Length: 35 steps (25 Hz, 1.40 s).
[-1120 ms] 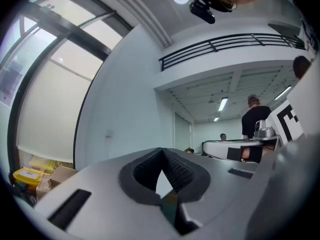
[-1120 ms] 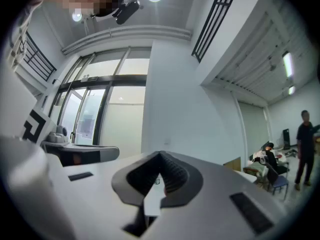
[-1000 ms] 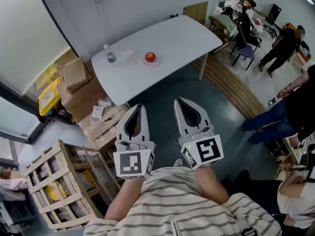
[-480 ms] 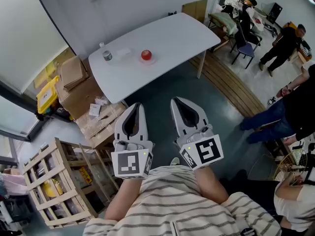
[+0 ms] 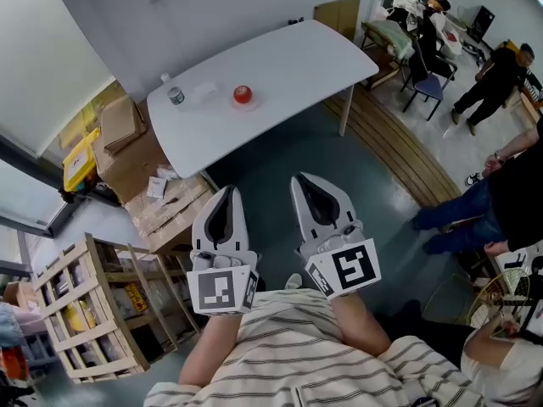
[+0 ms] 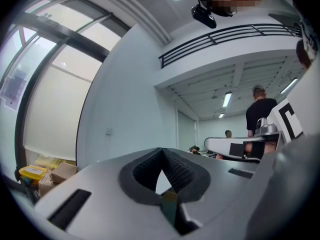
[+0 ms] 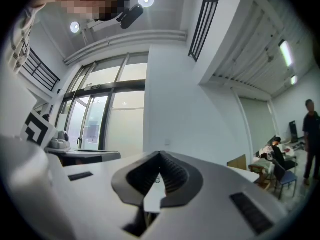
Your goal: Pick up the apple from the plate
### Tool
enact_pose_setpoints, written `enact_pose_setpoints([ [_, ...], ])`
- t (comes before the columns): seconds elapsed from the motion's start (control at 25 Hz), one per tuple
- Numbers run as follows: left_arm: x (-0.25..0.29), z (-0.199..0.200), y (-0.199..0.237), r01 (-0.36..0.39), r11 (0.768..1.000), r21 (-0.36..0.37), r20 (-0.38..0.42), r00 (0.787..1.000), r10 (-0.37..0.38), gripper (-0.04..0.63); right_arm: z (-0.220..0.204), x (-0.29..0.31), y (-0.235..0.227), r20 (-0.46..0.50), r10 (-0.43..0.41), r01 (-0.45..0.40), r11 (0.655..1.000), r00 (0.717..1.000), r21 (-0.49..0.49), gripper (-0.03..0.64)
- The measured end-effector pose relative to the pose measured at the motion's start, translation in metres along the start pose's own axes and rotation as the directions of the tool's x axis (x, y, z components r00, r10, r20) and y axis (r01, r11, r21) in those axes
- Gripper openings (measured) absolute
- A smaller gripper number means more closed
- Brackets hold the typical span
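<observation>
Left gripper (image 5: 226, 192) and right gripper (image 5: 299, 181) carry square markers (image 5: 219, 288).

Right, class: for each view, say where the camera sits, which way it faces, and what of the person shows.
Head view: on the head, steeply down at the white rectangular table with the round red apple; striped shirt, left gripper, right gripper show.
Left gripper view: on that gripper, level along its shut jaws toward the white wall.
Right gripper view: likewise, shut jaws, toward white wall and tall windows.
Shared: each gripper view shows the other gripper alongside.
</observation>
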State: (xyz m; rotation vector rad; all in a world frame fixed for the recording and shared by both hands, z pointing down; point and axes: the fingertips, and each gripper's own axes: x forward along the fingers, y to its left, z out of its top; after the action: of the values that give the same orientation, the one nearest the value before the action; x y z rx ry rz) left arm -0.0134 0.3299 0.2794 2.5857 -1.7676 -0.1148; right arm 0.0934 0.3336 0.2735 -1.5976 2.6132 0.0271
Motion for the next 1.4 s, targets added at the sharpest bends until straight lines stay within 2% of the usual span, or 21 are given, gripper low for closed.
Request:
enact_pose_setpoints([
  [0.28,0.013,-0.006,-0.002,-0.040,0.999,0.008,-0.016,0.999,0.040,0.005,-0.012,0.009,-0.019,-0.025,0.017,-0.017,1.000,1.000,0.020,0.006],
  [0.52,0.047,-0.018,0.018,-0.045,0.999,-0.006,-0.021,0.999,0.045,0.005,-0.024,0.047,-0.030,-0.037,0.028,-0.027,1.000,0.999,0.011,0.006],
  [0.88,0.129,-0.020,0.073,-0.039,0.999,-0.022,-0.015,0.999,0.039,0.005,-0.032,0.141,-0.054,-0.053,0.023,-0.024,1.000,0.998,-0.011,0.006],
  [1.12,0.180,-0.021,0.120,-0.025,0.999,-0.025,-0.029,0.999,0.024,0.005,-0.037,0.208,-0.053,-0.077,0.044,-0.045,0.999,0.996,-0.013,0.006],
  [1.4,0.233,-0.030,0.173,-0.006,0.999,-0.045,-0.061,0.998,0.003,0.005,-0.044,0.279,-0.062,-0.091,0.003,-0.005,1.000,0.996,-0.015,0.006],
])
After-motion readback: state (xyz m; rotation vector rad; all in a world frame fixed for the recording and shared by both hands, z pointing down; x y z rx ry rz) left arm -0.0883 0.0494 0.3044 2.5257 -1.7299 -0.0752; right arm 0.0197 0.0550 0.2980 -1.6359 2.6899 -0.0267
